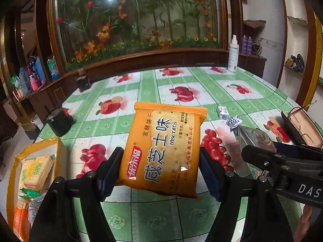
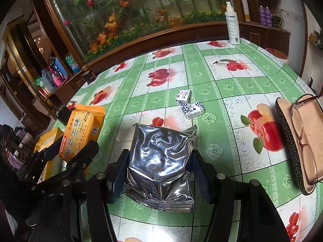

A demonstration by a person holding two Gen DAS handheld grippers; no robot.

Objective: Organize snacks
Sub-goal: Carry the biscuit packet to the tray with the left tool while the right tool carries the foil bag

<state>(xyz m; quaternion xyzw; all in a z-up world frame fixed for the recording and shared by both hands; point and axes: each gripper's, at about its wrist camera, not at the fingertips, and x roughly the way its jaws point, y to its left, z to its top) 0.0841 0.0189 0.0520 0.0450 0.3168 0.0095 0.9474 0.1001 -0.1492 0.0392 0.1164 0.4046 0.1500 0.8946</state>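
Snacks are mid-carry: left gripper [image 1: 161, 161] clamps the orange biscuit packet [image 1: 164, 151], right gripper [image 2: 159, 173] clamps the silver pouch [image 2: 161, 161], likely bound for the yellow box [image 1: 36, 161] left of both.

Candies [image 2: 188, 103] ahead, glasses case [image 2: 296, 141] rightward.

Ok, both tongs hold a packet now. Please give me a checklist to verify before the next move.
1. Left tongs grip the orange biscuit packet on both sides: ok.
2. Right tongs grip the silver packet on both sides: ok.
3. Yellow bag open, mouth reachable: ok.
4. Room left inside it: cannot tell.
5. Two small candies waiting on the tablecloth: ok.
6. Glasses case apart from the right tongs: ok.
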